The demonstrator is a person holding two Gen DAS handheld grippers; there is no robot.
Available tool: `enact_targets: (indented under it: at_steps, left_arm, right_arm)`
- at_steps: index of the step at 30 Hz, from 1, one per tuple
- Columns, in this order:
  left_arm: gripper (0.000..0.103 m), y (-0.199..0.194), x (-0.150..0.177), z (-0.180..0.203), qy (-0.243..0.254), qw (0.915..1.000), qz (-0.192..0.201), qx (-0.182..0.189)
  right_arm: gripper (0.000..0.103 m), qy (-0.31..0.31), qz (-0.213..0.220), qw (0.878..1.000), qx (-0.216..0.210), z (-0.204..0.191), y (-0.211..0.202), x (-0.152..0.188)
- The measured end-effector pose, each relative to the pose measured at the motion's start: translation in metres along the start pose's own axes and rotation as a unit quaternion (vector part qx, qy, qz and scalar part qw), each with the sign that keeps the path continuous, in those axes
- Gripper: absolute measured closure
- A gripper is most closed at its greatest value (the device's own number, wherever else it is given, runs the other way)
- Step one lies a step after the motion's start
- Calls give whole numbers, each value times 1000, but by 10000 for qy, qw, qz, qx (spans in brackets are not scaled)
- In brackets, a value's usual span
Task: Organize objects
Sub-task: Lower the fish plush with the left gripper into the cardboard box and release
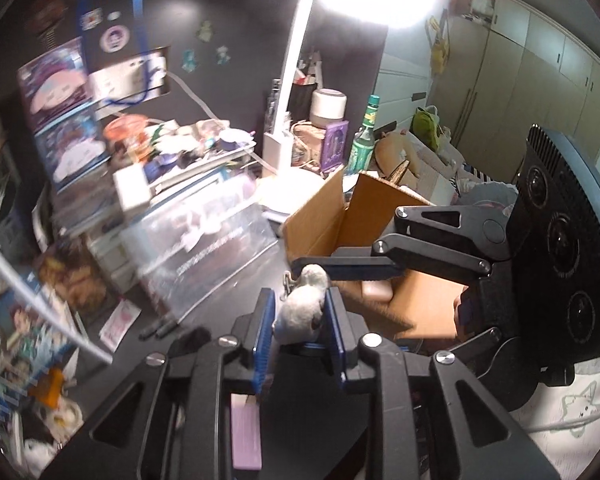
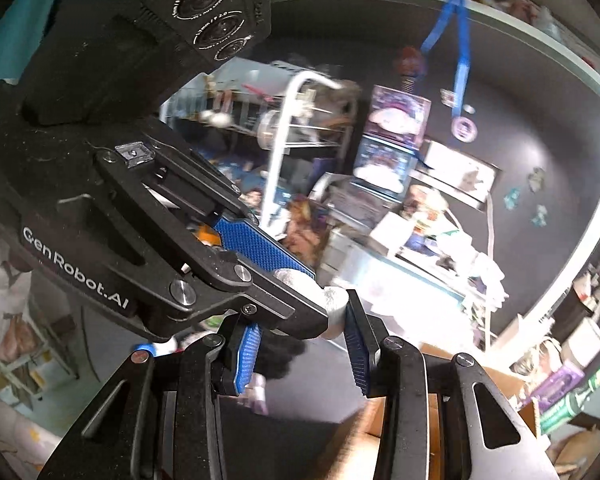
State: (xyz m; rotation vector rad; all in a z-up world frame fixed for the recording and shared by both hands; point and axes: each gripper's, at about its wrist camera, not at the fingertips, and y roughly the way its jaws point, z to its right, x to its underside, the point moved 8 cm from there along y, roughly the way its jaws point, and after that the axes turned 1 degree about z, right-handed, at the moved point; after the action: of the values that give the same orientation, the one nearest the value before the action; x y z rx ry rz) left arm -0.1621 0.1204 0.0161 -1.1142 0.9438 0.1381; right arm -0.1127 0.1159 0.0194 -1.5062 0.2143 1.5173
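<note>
Toy (image 1: 302,312): small, grey-white, fuzzy, possibly plush | left gripper (image 1: 300,322): clamped

Both wrist views near, angled down; share cardboard box (image 1: 332,216).

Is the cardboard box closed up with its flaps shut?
No, the cardboard box stands open, its flaps up, behind the left gripper.

Left hand-held gripper (image 2: 300,280) clamps a grey plush toy (image 2: 334,300) above the cardboard box (image 2: 364,432).
</note>
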Motion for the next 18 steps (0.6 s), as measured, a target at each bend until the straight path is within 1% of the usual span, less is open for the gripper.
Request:
enact_targets:
  at_steps: [4,10,13,18]
  left_arm:
    - [80,30,-22,10,98,9998,-101,111]
    - [80,74,-39,22,78,9988,-316,360]
    - [80,90,-42,27,59,9980,-406,478]
    - [80,104,-46,33,62,9971,-494,572]
  right_arm:
    - [69,222,-202,9995,104,31,-2,11]
    - [69,624,-650,9958,180,71,4,38]
    - [69,762,-819,9935,198,84,6,48]
    - [68,894,-1075,9900,161,95,6,61]
